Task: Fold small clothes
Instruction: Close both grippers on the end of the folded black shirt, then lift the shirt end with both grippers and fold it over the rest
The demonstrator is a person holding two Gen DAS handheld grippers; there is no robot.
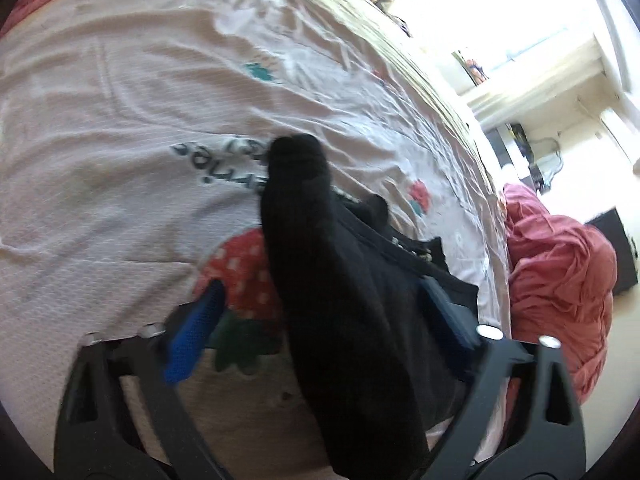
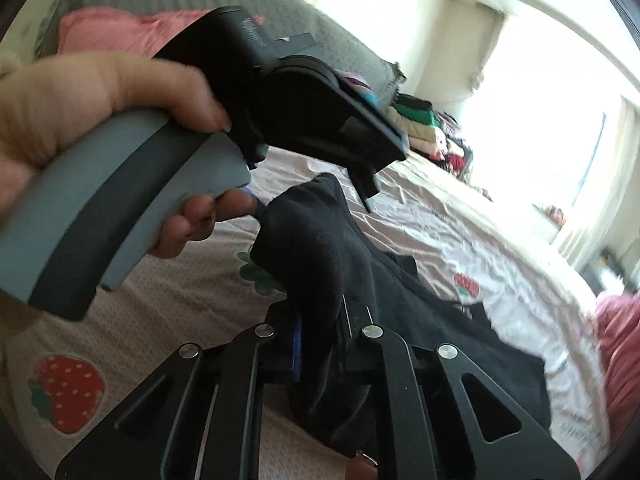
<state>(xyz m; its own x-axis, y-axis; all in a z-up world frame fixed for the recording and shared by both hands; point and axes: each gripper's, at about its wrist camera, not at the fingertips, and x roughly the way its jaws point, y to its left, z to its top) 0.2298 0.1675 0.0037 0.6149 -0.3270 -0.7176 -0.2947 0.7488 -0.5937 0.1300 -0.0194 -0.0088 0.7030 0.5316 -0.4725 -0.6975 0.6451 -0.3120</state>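
Matt black knit garment [image 1: 352, 320] lies on a textured, wrinkled cotton bedsheet [image 1: 120, 120] printed with strawberries.

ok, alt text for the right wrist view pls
The right claw is shut on a black garment that trails onto a pink strawberry-print bedsheet. Above it, a hand holds the left claw's grey handle. Folded clothes are stacked far back.

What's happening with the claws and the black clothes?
Left claw open around black garment. Right claw shut on it. Lifted off bedsheet. Nothing blocking.
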